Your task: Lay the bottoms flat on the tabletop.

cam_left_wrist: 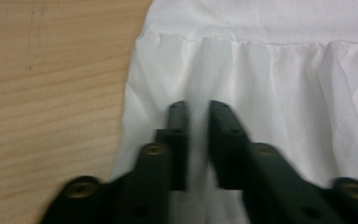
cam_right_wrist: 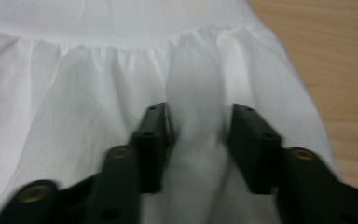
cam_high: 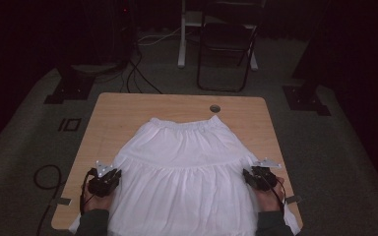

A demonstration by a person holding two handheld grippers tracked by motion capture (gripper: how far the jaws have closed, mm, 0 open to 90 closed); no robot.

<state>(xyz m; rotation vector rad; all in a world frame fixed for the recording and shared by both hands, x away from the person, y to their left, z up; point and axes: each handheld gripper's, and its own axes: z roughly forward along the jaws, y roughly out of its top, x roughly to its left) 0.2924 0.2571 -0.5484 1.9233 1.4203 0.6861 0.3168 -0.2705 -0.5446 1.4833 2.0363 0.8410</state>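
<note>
A white skirt [cam_high: 187, 167] lies flat on the table [cam_high: 113, 110], waistband far, hem hanging over the near edge. The left hand-held gripper [cam_left_wrist: 198, 109] has its jaws nearly together pinching a fold at the skirt's left edge; the right hand-held gripper [cam_right_wrist: 198, 114] stands apart around a raised fold. The cloth looks light, soft and limp, best gripped at the side seams.

No text, label, brand, number or sign can be read anywhere in these views. The white skirt [cam_high: 187, 167] is plain cloth with no print or tag showing, and the wooden table [cam_high: 128, 108] bears only grain and a small round hole. The black jaws in the two gripper views carry brass-coloured screw heads but no lettering.
</note>
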